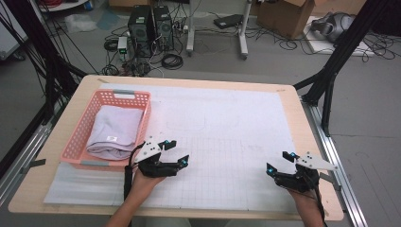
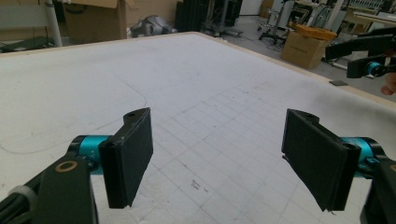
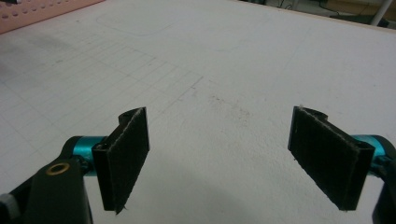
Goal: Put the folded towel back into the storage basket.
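Note:
A pink plastic basket stands at the table's left and holds a folded pale lilac towel. My left gripper hovers just right of the basket's near corner, open, with nothing between its pads. My right gripper is near the table's front right, also open and empty; its pads frame bare white mat. In the left gripper view the right gripper shows far off at the upper right. A strip of the basket appears at the top left of the right gripper view.
A white gridded mat covers most of the wooden table. Beyond the table's far edge lie computer towers, cables and cardboard boxes on the floor. Black frame struts rise at both sides.

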Demonstrator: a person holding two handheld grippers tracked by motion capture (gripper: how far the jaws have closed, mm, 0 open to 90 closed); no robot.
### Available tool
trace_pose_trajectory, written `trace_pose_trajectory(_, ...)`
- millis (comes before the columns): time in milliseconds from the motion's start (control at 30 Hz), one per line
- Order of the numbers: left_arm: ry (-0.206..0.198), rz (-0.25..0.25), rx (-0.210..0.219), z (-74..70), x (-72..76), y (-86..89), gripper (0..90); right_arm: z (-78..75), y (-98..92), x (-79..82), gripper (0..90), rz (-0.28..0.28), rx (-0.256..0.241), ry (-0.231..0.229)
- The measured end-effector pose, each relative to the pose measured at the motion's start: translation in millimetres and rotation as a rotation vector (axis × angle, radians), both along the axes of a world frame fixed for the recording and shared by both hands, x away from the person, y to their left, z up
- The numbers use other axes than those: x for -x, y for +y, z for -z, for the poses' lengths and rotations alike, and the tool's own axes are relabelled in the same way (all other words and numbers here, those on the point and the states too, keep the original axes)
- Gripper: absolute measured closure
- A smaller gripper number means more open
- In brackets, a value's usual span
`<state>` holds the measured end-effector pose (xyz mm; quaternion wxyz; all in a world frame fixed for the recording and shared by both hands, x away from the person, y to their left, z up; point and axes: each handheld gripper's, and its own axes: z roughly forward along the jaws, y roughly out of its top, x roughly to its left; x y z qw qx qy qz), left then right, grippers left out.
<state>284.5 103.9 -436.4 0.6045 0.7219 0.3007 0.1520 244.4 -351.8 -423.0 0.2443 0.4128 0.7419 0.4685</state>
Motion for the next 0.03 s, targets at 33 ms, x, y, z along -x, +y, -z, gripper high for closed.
trace_pose_trajectory(33,0.0,0.0,0.0,0.0,0.0,0.0,25.2,0.1,0.2,-0.1,19.2,-0.002,-0.001,0.004)
